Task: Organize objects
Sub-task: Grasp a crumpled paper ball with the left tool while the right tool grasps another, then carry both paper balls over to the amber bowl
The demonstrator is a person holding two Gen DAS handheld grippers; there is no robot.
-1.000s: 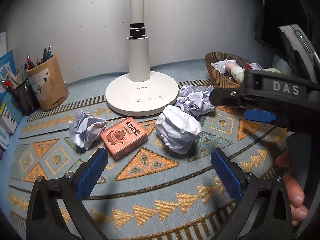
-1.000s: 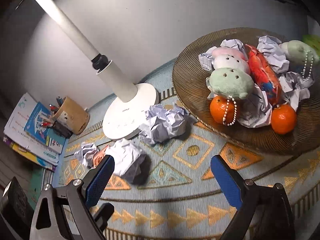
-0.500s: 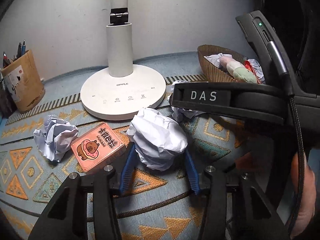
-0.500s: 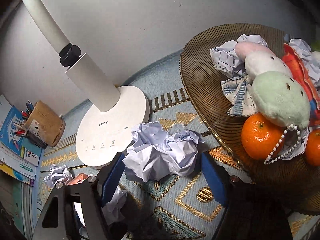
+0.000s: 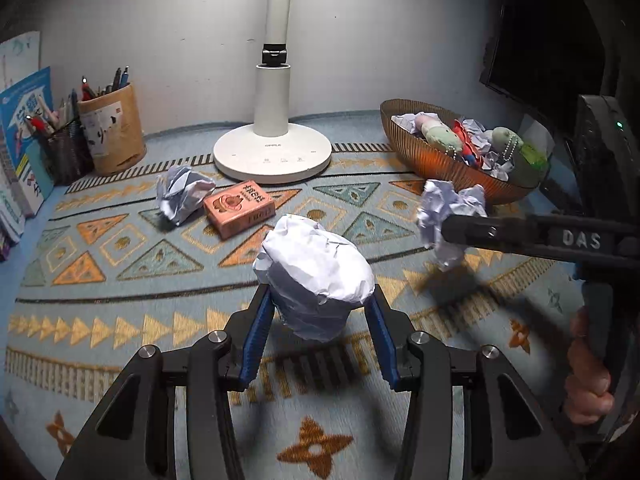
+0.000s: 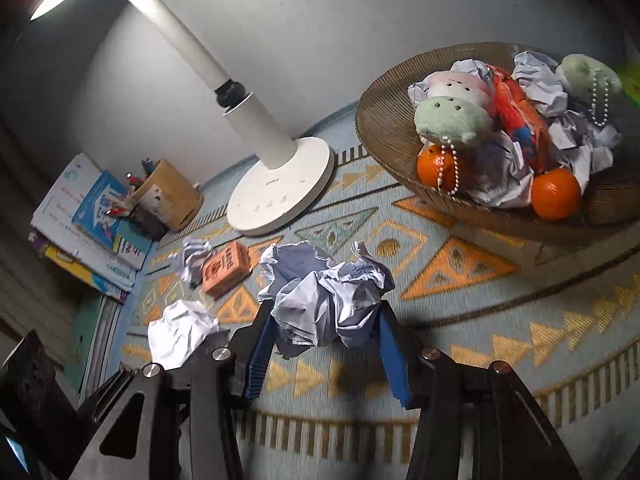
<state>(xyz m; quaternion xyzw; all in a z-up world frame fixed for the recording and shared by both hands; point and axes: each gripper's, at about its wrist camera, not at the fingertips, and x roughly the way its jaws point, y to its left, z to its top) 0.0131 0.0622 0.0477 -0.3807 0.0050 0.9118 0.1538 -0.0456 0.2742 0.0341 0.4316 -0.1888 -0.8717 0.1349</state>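
My left gripper (image 5: pixel 320 312) is shut on a white crumpled paper ball (image 5: pixel 316 280), which hangs just above the patterned mat (image 5: pixel 140 280) and casts a shadow on it. In the right wrist view my right gripper (image 6: pixel 324 316) has its blue pads against a bluish crumpled paper ball (image 6: pixel 324 300); its jaws are closing on it. The left wrist view shows that ball (image 5: pixel 448 216) held above the mat at the right. A third paper ball (image 5: pixel 182 196) lies on the mat beside a pink box (image 5: pixel 239 208).
A white lamp base (image 5: pixel 272 156) stands at the back centre. At the back right, a brown ribbed bowl (image 6: pixel 384 152) holds plush toys, oranges and crumpled paper. A pen holder (image 5: pixel 112 132) and stacked books (image 5: pixel 24 140) stand at the left. A hand (image 5: pixel 588 392) grips the right handle.
Both grippers went from wide open to closed, each around a paper ball. Both then pulled back from the lamp toward the near side, with the balls lifted off the mat.
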